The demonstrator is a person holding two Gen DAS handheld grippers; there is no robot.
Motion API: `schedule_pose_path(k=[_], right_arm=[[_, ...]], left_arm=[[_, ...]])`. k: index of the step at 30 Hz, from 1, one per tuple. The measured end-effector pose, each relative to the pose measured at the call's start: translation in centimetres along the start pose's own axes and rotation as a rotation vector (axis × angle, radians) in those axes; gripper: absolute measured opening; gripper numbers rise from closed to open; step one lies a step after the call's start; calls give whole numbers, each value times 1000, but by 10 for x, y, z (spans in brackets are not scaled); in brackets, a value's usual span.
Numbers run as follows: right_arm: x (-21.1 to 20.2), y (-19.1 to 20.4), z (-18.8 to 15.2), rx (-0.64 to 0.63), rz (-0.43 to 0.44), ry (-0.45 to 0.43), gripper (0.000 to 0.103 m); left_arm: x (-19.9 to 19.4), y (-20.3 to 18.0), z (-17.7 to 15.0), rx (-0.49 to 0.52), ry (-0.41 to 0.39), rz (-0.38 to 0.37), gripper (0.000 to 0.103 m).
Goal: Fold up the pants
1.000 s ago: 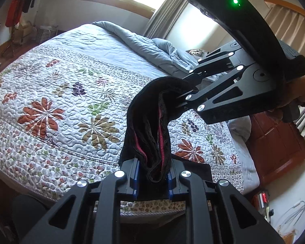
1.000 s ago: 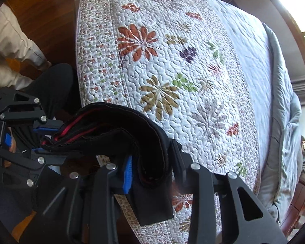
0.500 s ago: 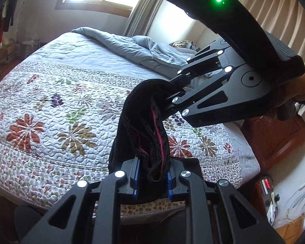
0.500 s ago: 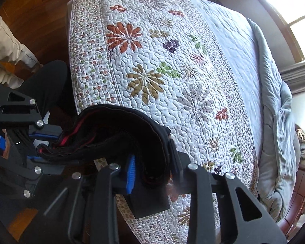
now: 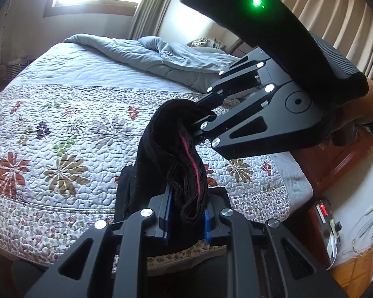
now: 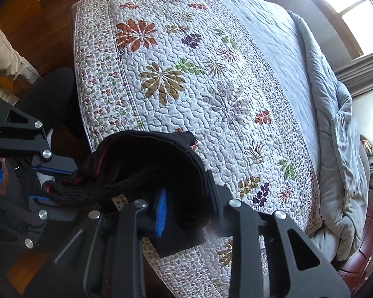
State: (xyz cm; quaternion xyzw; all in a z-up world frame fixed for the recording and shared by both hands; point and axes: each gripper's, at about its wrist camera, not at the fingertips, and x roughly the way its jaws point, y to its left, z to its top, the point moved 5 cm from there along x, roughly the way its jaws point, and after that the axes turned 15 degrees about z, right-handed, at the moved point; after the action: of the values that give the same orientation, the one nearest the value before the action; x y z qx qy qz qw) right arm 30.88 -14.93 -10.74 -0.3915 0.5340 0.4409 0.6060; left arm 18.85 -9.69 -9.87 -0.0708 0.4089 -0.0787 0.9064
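Evidently, no fold is yet laid down; the quilted bed [image 6: 211, 94] is bare of cloth; the black pants [image 5: 171, 149] are held bunched in the air above its near edge, pinched tightly in the left gripper [image 5: 186, 221] and the right gripper [image 6: 186, 213]; spreading and folding are judged still to come.

Bed [image 6: 248, 270], floral quilt [image 6: 176, 79], rumpled grey duvet [image 6: 335, 129]

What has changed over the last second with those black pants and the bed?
Both tools carried the black pants sideways along the quilted bed; the pillow end now shows more. Nothing was released: the left tool and right tool still clamp the bunched fabric between them, above the quilt.
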Motion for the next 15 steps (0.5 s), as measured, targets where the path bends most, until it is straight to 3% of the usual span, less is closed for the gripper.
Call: schedule_pose_path(k=[15], right_arm=[[13, -24, -38, 28, -4, -11, 26]], left_arm=[[29, -33, -1, 42, 41, -26, 19]])
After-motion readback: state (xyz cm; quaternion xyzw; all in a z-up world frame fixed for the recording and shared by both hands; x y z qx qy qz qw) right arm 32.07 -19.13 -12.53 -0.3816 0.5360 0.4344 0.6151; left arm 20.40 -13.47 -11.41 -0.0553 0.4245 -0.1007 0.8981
